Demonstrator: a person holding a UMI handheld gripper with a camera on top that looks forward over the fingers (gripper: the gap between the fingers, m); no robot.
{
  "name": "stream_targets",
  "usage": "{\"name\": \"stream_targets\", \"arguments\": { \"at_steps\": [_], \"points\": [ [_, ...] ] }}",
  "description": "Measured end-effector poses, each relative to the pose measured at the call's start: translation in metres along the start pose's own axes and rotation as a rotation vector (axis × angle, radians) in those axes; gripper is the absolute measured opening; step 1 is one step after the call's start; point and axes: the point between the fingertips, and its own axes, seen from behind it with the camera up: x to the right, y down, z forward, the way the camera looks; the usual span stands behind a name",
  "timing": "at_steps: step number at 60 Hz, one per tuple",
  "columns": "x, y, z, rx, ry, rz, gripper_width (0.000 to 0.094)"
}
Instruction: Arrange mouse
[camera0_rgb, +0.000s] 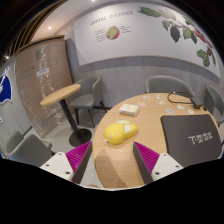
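A yellow mouse (121, 131) lies on the round wooden table (115, 165), a little ahead of my fingers and slightly left of the middle between them. My gripper (113, 158) is open and empty, its two magenta pads (78, 158) set wide apart above bare tabletop. Nothing stands between the fingers.
A dark laptop (190, 136) lies on the table to the right of the fingers. A white note pad (130, 108) and a black cable (180, 99) lie beyond the mouse. A small round side table (61, 94) and grey chairs (89, 96) stand to the left and behind.
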Motion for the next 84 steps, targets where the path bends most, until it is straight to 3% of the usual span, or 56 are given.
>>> {"name": "stream_targets", "arguments": {
  "at_steps": [22,25,29,38,47,56,61,72,77,84],
  "points": [
    [0.005,-0.031,0.070,-0.048,0.093,0.011,0.0807],
    [0.009,-0.035,0.078,-0.052,0.119,0.000,0.0747],
    [0.017,-0.036,0.081,-0.063,0.150,-0.010,0.0541],
    [0.003,-0.036,0.074,-0.076,0.049,-0.013,0.0386],
    [0.020,-0.089,0.000,0.107,0.029,-0.164,0.0369],
    [0.112,-0.133,-0.088,0.276,0.148,-0.169,0.0367],
    [0.171,-0.115,-0.098,0.230,0.228,-0.100,0.0367],
    [0.266,-0.026,-0.074,-0.012,0.296,0.062,0.0365],
    [0.279,0.001,-0.069,-0.069,0.280,0.098,0.0376],
    [0.276,0.001,-0.067,-0.057,0.234,0.128,0.0444]
  ]
}}
